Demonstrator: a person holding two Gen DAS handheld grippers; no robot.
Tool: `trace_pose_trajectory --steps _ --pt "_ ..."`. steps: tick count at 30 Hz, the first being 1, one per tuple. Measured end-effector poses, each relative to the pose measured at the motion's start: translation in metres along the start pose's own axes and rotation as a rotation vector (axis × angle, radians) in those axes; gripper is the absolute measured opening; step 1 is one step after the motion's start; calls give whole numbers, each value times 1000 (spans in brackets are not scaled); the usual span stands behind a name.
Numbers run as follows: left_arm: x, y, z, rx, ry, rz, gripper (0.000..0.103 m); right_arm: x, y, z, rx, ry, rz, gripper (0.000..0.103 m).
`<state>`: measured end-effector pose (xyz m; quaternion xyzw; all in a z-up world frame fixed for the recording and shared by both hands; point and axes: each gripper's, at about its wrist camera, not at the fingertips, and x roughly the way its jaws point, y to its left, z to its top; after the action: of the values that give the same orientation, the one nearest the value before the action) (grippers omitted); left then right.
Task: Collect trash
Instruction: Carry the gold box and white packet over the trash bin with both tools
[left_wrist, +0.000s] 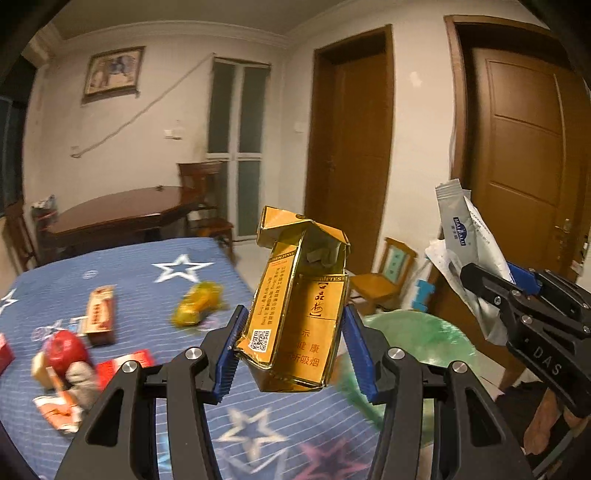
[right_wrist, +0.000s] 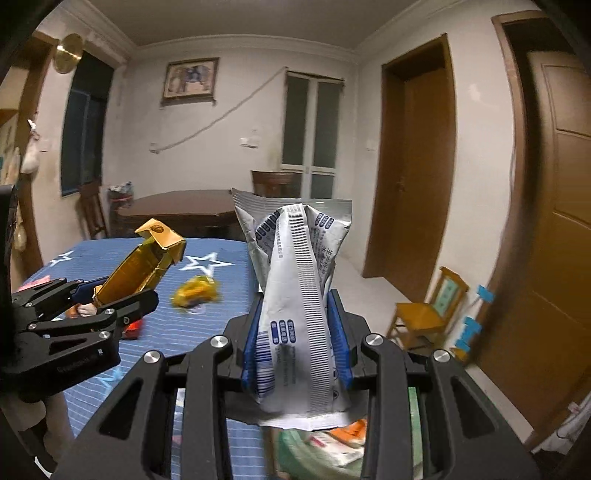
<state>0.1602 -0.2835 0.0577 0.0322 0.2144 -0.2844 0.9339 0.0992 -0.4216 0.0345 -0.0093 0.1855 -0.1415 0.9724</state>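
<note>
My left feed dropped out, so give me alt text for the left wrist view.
The left tool grips a crumpled gold cigarette pack above a blue star-patterned tablecloth strewn with trash. At right, the right tool holds a silver wrapper over a green bag.

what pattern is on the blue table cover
Stars, white and pink, over thin pale stripes on the blue table cover; clearest in the left wrist view.

This is a lived-in room of a home. A framed picture (right_wrist: 189, 79) hangs on the white plastered wall, brown wooden doors (left_wrist: 524, 140) stand in their frames, and a dark wooden dining table (left_wrist: 122, 210) with a matching chair (left_wrist: 203, 192) sits at the back. Nearer, a blue star-patterned cloth (left_wrist: 155, 291) covers a surface, and a small yellow wooden chair (right_wrist: 428, 314) stands on the pale tiled floor.
</note>
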Motion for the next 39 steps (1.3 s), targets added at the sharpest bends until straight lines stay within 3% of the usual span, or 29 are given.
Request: trace_pose_trajectory --steps 11,19,27,39 --pt "86 -65 2 29 132 -122 54 29 -66 -20 89 150 -53 31" --pt "135 -96 -21 45 254 -191 54 55 -90 -46 152 269 -41 31" --pt "170 -107 -38 53 321 -204 54 68 -105 -62 190 331 -36 31" --pt "181 -119 -46 62 337 -198 54 76 -117 -67 200 344 -33 31"
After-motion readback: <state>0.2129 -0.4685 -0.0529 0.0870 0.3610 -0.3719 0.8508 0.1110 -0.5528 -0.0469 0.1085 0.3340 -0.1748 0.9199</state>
